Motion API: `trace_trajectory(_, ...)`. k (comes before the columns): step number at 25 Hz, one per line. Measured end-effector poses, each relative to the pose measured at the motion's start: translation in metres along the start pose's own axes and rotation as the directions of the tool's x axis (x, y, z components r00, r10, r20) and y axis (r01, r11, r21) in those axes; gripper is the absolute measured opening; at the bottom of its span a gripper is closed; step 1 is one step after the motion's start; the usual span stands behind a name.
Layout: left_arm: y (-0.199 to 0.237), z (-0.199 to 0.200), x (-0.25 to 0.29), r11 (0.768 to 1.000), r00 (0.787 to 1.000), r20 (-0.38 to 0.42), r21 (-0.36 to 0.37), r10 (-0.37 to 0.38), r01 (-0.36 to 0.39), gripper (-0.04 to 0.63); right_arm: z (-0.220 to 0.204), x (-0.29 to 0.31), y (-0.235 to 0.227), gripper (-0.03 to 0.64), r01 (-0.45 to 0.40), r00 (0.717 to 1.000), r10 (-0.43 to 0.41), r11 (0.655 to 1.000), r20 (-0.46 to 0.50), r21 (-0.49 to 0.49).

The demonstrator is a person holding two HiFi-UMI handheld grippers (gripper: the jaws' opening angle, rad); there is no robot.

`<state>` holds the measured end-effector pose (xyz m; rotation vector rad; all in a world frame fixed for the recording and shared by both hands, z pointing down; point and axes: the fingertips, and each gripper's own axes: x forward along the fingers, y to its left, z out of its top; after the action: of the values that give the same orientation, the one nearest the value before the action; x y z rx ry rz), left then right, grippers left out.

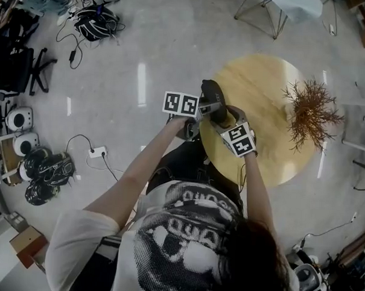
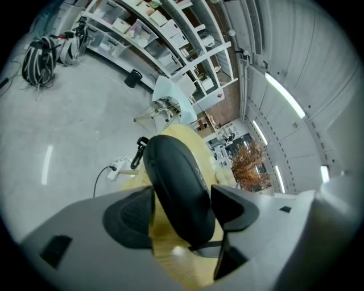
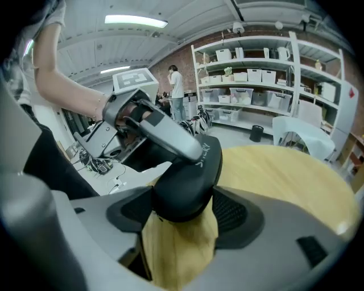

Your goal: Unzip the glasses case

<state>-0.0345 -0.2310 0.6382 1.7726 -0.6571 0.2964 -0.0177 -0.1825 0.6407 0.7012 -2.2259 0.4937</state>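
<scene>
A black oval glasses case (image 1: 213, 100) lies on the near left part of the round wooden table (image 1: 266, 85). My left gripper (image 1: 194, 119) comes at it from the left. Its jaws stand wide apart, one on each side of the case (image 2: 177, 193), close to its flanks without squeezing it. My right gripper (image 1: 227, 124) comes from the near side and holds the case's rounded end (image 3: 185, 185) between its pads, which lie against both sides. In the right gripper view one grey finger of the left gripper (image 3: 165, 133) rests along the top of the case. The zip pull is not visible.
A dried brown branch ornament (image 1: 311, 111) stands at the table's right. A power strip (image 1: 97, 151) with cables lies on the floor to the left, near helmets (image 1: 42, 172) and a black chair (image 1: 20, 68). Shelves with boxes (image 3: 267, 74) line the far wall.
</scene>
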Motion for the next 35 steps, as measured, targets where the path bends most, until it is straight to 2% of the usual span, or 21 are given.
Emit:
trace_trajectory(3,0.002,0.004,-0.002,0.995,0.997,0.067,-0.094,-0.026,0.032,0.314,0.002,0.001,0.004,0.328,-0.003,0.998,0.001,0.999,0.058,0.038)
trace_trajectory(5,0.005,0.005,-0.005,0.987,0.992,0.120,-0.152,-0.038,0.056,0.287,0.003,0.001,0.006,0.328,0.000,0.997,-0.005,0.998,0.076,0.065)
trace_trajectory(8,0.004,0.004,-0.007,0.965,0.984,0.166,-0.237,-0.070,0.109,0.275,0.007,-0.002,0.010,0.328,0.014,0.997,-0.020,0.998,0.079,0.067)
trace_trajectory(12,-0.008,0.005,-0.015,0.930,0.964,0.219,-0.300,-0.151,0.214,0.264,0.018,-0.019,0.013,0.330,0.033,0.993,-0.037,0.999,0.115,0.035)
trace_trajectory(14,-0.019,0.009,-0.020,0.894,0.940,0.260,-0.333,-0.220,0.301,0.261,0.028,-0.035,0.013,0.337,0.039,0.986,-0.043,0.999,0.159,0.033)
trace_trajectory(15,-0.025,0.012,-0.023,0.867,0.923,0.285,-0.353,-0.257,0.351,0.259,0.034,-0.043,0.012,0.341,0.044,0.982,-0.050,0.998,0.182,0.035)
trace_trajectory(18,-0.044,0.027,-0.035,0.761,0.850,0.390,-0.408,-0.354,0.505,0.259,0.048,-0.068,0.009,0.330,0.074,0.969,-0.081,0.996,0.233,0.042)
trace_trajectory(19,-0.049,0.032,-0.039,0.728,0.827,0.422,-0.420,-0.371,0.542,0.259,0.050,-0.076,0.009,0.330,0.083,0.965,-0.090,0.996,0.245,0.040)
trace_trajectory(20,-0.053,0.035,-0.041,0.706,0.811,0.445,-0.428,-0.380,0.565,0.259,0.052,-0.082,0.009,0.324,0.093,0.962,-0.099,0.995,0.254,0.035)
trace_trajectory(24,-0.061,0.041,-0.046,0.649,0.783,0.506,-0.466,-0.363,0.602,0.259,0.055,-0.098,0.010,0.243,0.157,0.951,-0.154,0.987,0.267,0.008)
trace_trajectory(29,-0.058,0.041,-0.051,0.546,0.739,0.615,-0.533,-0.274,0.646,0.258,0.062,-0.105,0.016,0.171,0.177,0.940,-0.181,0.983,0.289,0.040)
trace_trajectory(32,-0.055,0.038,-0.053,0.528,0.732,0.645,-0.552,-0.220,0.645,0.258,0.064,-0.105,0.014,0.121,0.193,0.934,-0.210,0.977,0.289,0.085)
trace_trajectory(35,-0.051,0.035,-0.054,0.546,0.738,0.654,-0.562,-0.167,0.621,0.258,0.060,-0.104,0.008,0.104,0.201,0.935,-0.227,0.972,0.273,0.118)
